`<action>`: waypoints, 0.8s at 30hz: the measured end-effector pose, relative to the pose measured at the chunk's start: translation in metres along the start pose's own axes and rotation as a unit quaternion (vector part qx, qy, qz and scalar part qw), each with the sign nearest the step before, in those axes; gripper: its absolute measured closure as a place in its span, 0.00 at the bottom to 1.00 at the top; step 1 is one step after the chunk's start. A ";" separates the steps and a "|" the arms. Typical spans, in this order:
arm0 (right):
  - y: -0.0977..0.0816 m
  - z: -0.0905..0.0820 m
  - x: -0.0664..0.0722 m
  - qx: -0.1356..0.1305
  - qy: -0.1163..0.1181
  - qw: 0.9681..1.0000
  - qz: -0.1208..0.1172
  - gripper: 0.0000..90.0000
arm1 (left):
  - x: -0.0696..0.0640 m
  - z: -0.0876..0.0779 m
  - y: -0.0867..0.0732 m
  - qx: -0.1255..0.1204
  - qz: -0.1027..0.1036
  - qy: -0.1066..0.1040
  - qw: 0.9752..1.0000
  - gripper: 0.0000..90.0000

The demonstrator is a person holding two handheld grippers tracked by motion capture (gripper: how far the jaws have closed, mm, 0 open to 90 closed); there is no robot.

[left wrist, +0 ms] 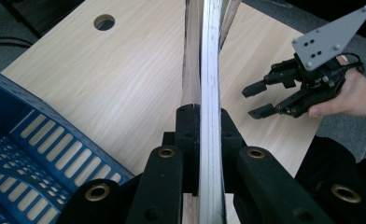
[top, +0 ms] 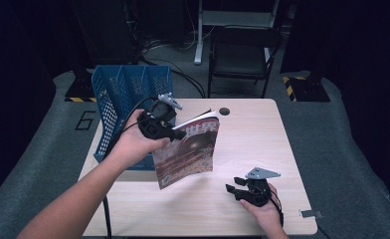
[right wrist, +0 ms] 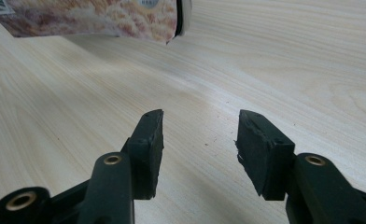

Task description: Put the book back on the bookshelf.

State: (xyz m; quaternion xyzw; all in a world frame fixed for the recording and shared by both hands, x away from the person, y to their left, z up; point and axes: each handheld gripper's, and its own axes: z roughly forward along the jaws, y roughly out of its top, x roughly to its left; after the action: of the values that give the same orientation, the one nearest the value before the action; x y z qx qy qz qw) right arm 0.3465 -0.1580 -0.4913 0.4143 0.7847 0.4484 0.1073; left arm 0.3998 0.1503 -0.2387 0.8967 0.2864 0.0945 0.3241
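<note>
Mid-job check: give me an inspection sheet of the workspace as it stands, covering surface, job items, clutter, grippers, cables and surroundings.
Surface: light wood table with a round hole near the far edge.
Job's things: magazine held upright off the table; blue file rack at the table's left far corner, slots look empty.
Clutter: small grey tab at the right near edge.
Grippers: left gripper shut on the magazine's edge; right gripper open, low over bare table, holding nothing.
Cables: black cable loops from the left gripper; more cables on the floor behind the table.
Surroundings: black chair beyond the table, grey floor mat, dark room.
</note>
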 end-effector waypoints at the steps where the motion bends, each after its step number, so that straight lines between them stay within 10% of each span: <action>1: 0.000 0.000 0.000 0.000 0.000 1.000 -0.001 0.56 | 0.001 -0.001 0.000 -0.002 -0.003 0.002 1.000 0.93; 24: 0.000 0.002 0.001 0.003 -0.004 1.000 -0.001 0.56 | 0.027 -0.039 0.006 -0.017 -0.034 0.039 0.999 0.93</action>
State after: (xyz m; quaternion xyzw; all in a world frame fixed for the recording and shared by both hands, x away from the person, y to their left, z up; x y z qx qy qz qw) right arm 0.3469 -0.1565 -0.4925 0.4157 0.7860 0.4441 0.1100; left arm 0.4108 0.1830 -0.2051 0.8765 0.3274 0.1236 0.3305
